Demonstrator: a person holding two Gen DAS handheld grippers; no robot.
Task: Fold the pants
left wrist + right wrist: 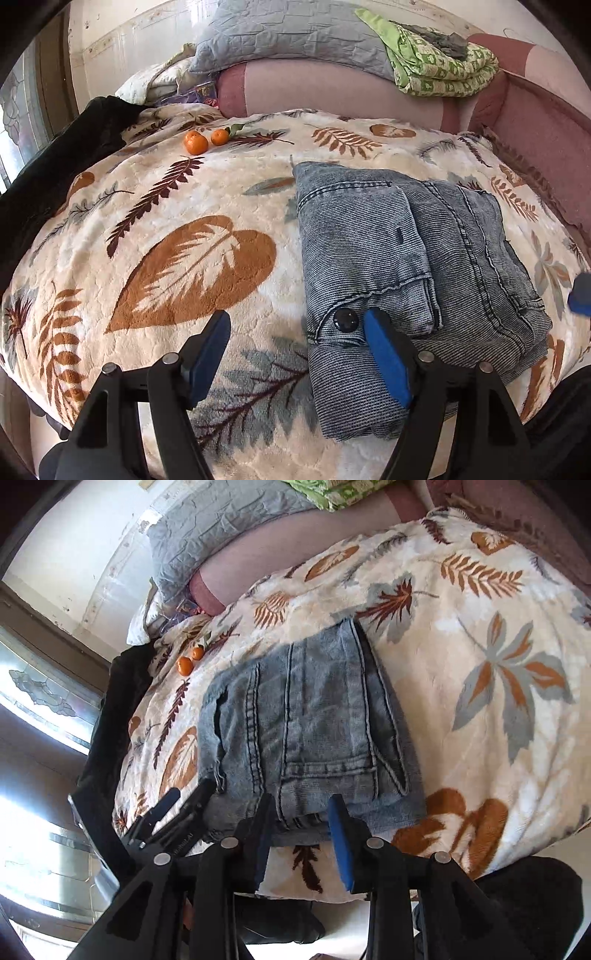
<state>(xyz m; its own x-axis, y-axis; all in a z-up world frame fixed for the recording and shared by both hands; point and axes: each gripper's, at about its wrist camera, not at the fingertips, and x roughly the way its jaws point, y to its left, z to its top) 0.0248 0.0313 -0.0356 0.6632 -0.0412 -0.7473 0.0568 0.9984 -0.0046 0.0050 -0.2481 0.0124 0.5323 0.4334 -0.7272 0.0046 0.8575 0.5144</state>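
The grey-blue denim pants point(406, 258) lie folded into a compact bundle on the leaf-print blanket point(166, 258), waistband and black button point(345, 319) toward me. My left gripper point(299, 325) is open and empty, its right finger over the pants' near left corner, its left finger over bare blanket. In the right wrist view the folded pants point(306, 731) lie just beyond my right gripper point(301, 805), which is open and empty at their near edge. The left gripper point(177, 808) shows there at the pants' left side.
Two oranges point(203, 141) with a leaf lie on the blanket at the far left. A black garment point(55, 166) lies along the left edge. A grey quilted pillow point(295, 37) and a green patterned quilt point(439, 66) rest on the pink headboard point(332, 88). A window is at the left.
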